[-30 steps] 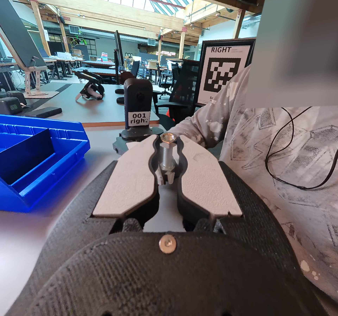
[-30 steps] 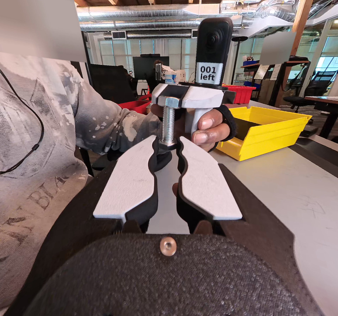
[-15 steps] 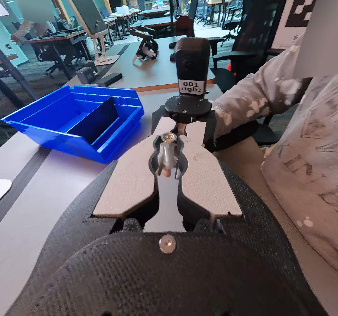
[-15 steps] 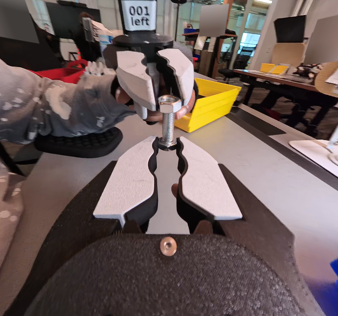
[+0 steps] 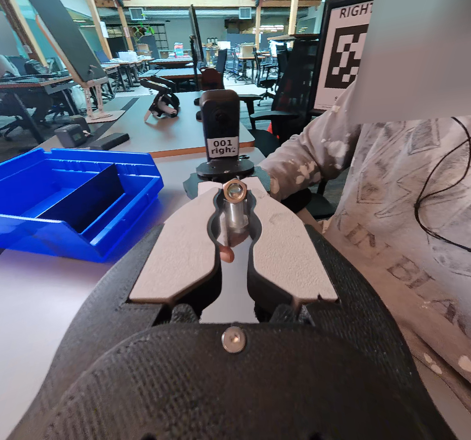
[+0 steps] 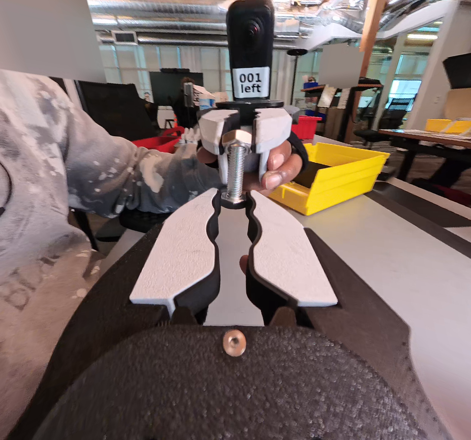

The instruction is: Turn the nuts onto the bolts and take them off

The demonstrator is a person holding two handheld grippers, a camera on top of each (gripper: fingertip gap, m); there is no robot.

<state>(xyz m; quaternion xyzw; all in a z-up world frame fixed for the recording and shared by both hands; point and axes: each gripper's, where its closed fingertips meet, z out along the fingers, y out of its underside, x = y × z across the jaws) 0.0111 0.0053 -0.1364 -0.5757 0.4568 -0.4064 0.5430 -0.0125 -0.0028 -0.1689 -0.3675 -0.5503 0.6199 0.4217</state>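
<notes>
Grippers have levelled since half a second ago: left gripper clamps the silver threaded steel bolt by its head, right gripper pinches the small hex nut. Blue plastic bin sits at nine o'clock of the left gripper, yellow bin at two o'clock of the right.

Bright, even daylight; wide-angle edges bend, and both views' edges blur.

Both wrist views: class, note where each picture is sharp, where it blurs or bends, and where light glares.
Left wrist view: the nut and bolt are sharp, the blue bin casts a blue tint on the table, and the edges bend. Right wrist view: the bolt is sharp, the sleeve is blurred at the left edge, the windows glare, and the yellow bin is crisp.
</notes>
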